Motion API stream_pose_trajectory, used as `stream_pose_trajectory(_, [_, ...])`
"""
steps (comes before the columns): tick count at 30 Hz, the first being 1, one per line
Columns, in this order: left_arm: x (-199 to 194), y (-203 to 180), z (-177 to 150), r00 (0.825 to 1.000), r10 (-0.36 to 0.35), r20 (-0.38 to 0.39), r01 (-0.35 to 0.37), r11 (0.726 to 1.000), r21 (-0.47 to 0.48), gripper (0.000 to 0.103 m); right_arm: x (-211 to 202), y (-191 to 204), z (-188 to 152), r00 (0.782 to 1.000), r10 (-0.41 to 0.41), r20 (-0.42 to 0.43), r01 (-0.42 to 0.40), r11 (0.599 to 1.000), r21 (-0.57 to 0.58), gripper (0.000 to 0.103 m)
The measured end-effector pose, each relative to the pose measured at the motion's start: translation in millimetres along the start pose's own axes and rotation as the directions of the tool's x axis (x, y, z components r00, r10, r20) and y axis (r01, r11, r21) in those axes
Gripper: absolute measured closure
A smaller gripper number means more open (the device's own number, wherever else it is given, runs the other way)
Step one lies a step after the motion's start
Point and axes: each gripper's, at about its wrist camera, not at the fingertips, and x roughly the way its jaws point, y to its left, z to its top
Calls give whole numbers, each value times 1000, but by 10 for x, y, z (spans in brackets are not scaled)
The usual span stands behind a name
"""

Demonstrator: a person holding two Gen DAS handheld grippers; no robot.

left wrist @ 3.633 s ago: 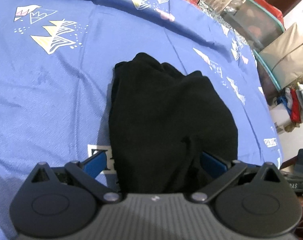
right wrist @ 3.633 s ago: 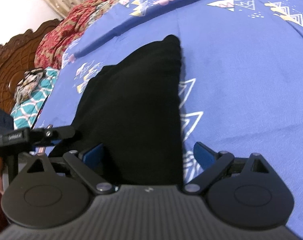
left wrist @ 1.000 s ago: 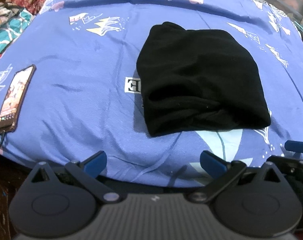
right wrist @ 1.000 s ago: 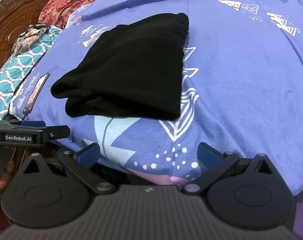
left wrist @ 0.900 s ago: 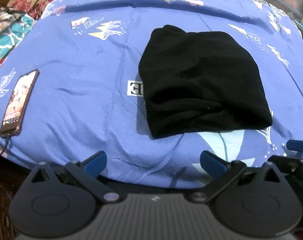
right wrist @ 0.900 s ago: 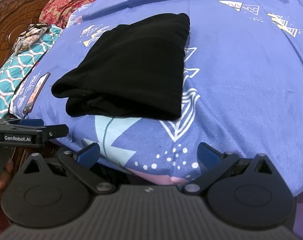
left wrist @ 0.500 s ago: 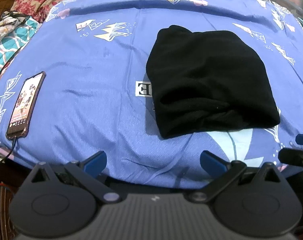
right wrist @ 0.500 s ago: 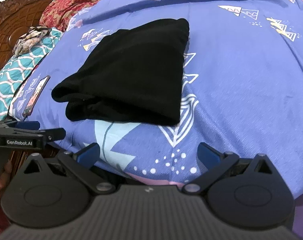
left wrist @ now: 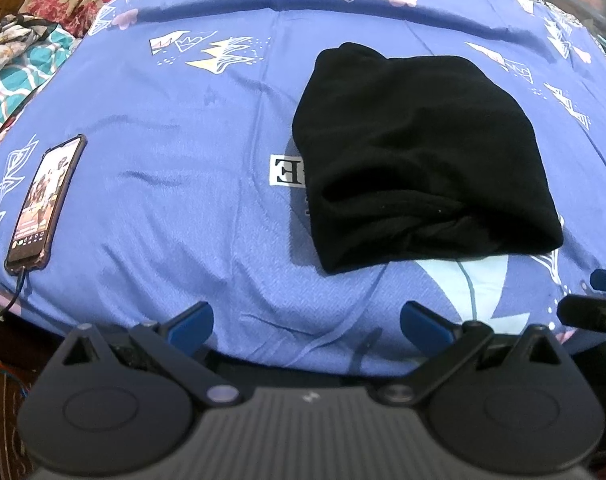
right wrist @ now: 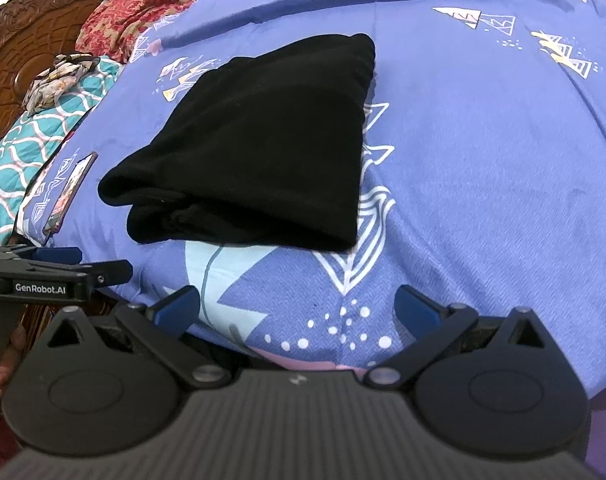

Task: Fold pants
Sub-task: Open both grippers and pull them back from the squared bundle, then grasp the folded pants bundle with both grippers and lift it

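On blue bedsheet (left wrist: 175, 216), folded pants (left wrist: 419, 152), phone (left wrist: 43, 200)

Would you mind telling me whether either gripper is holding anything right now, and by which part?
Nothing is held. The left gripper and right gripper are both open and apart from the folded black pants lying on the blue bedsheet.

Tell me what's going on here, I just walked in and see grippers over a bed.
A person holds a gripper in each hand, folding pants. The black pants lie folded in a compact bundle on the blue bedsheet, touched by neither tool. The left gripper and right gripper are both open and empty, held back at the bed's near edge. A phone lies on the sheet off to the left of the pants. The folding looks finished.
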Motion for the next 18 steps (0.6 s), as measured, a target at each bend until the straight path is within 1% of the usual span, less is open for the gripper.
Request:
stream_pose_trajectory(12, [12, -39, -15, 999, 37, 5, -37, 999, 22, 0, 16, -34, -10, 1000, 1, -8, -1, 1000, 20, 0])
stream_pose_trajectory(18, [36, -43, -15, 999, 49, -19, -48, 999, 25, 0, 12, -48, -8, 1000, 1, -8, 0, 1000, 22, 0])
